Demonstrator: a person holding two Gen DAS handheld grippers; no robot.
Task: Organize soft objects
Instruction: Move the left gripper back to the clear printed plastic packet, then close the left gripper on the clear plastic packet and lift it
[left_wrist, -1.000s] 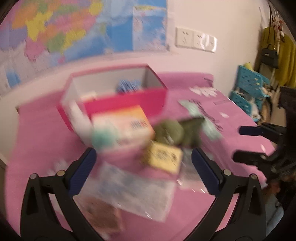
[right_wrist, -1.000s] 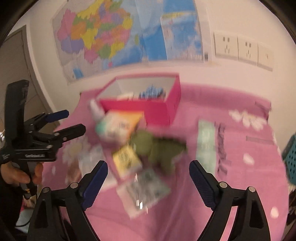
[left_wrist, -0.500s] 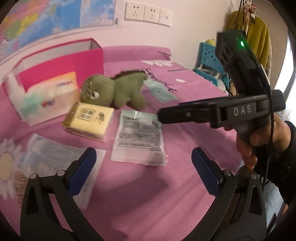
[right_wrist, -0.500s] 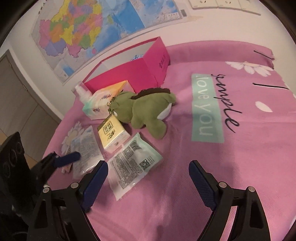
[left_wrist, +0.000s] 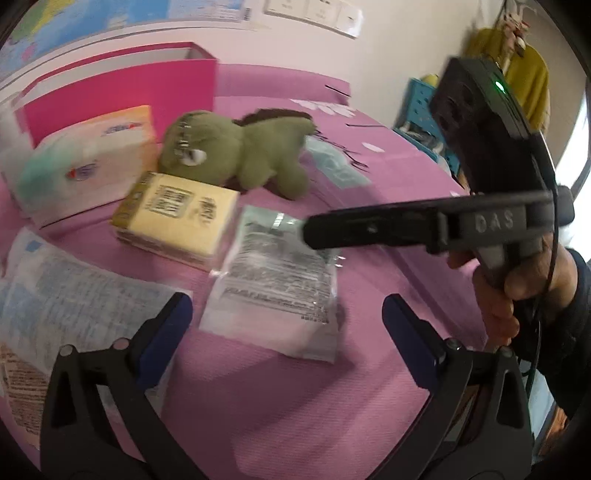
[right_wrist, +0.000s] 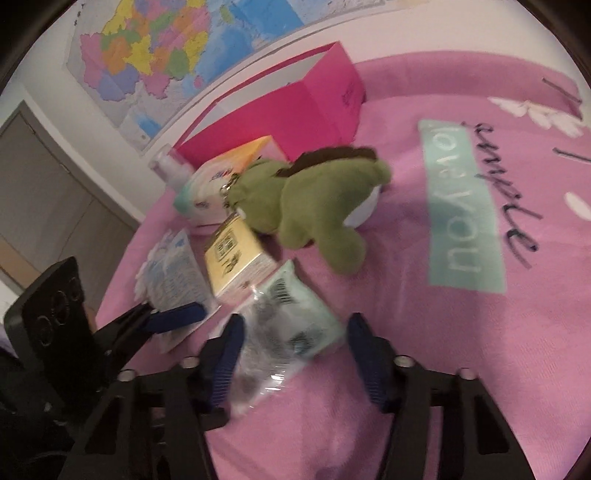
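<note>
Two spread fingers of the right hand-held gripper (right_wrist: 291, 354) flank a crinkly printed packet (right_wrist: 284, 325); "DAS" marks its arm; the left hand-held gripper (left_wrist: 284, 339) gapes.

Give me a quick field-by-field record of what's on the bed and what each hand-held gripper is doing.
surface: pink bedspread
box: pink box, open top
plush: green dinosaur plush, lying on its side
tissues: yellow tissue pack beside the plush
right hand-held gripper: open, straddling the mint wipes packet
left hand-held gripper: open, holding nothing
</note>
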